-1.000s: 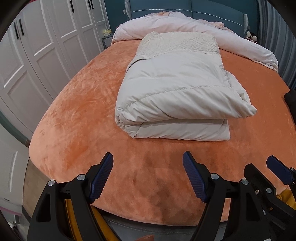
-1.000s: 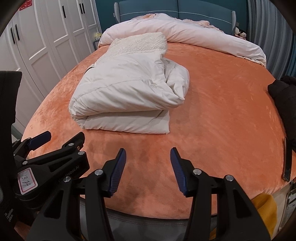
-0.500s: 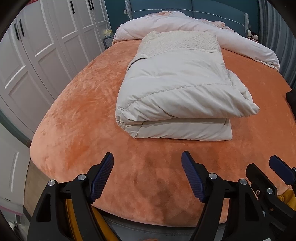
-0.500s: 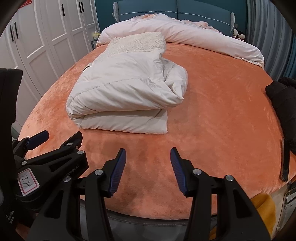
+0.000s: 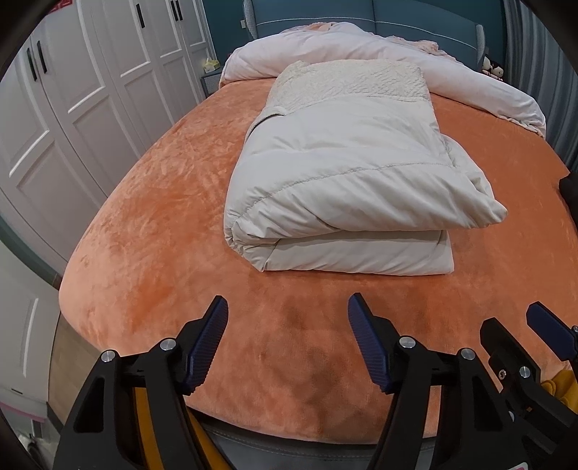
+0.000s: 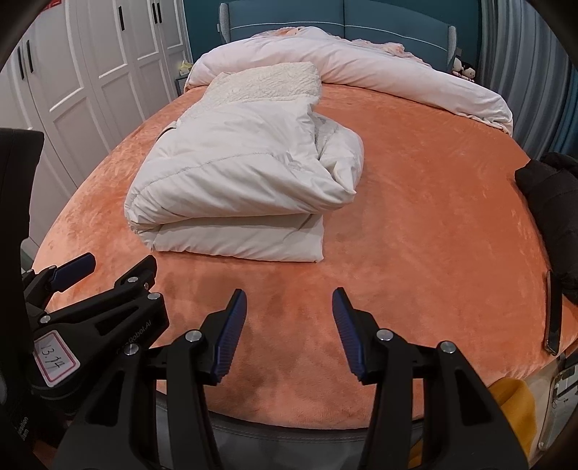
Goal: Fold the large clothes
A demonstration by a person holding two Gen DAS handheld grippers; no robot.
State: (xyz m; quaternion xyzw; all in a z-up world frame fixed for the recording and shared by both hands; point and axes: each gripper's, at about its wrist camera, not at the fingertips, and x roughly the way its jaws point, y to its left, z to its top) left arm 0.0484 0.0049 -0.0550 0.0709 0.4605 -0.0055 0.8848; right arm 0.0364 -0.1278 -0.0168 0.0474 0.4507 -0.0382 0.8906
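White panelled wardrobe doors (image 5: 72, 119) run along the far left of both views, beside a bed covered in an orange plush spread (image 5: 155, 224). The left gripper (image 5: 287, 340) hangs over the near edge of the bed with its blue-padded jaws spread wide and nothing between them; its black body with a small numbered label also shows at the left edge of the right wrist view. Beyond it, well apart from both grippers, the folded cream padded garment (image 5: 346, 173) lies on the spread in a thick stack of layers, its fleecy textured lining (image 5: 354, 81) turned up at the far end. In the right wrist view the same garment (image 6: 234, 180) sits left of centre, with a loose puffed corner bulging out at its right side. Behind it a pale pink duvet (image 6: 361, 68) is bunched along the teal headboard (image 6: 379, 30). The right gripper (image 6: 289, 332) is likewise held open and empty above the near edge of the bed. Farther right, a black garment (image 6: 549, 202) rests at the bed's edge, and a dark phone (image 6: 552, 311) lies just in front of it.
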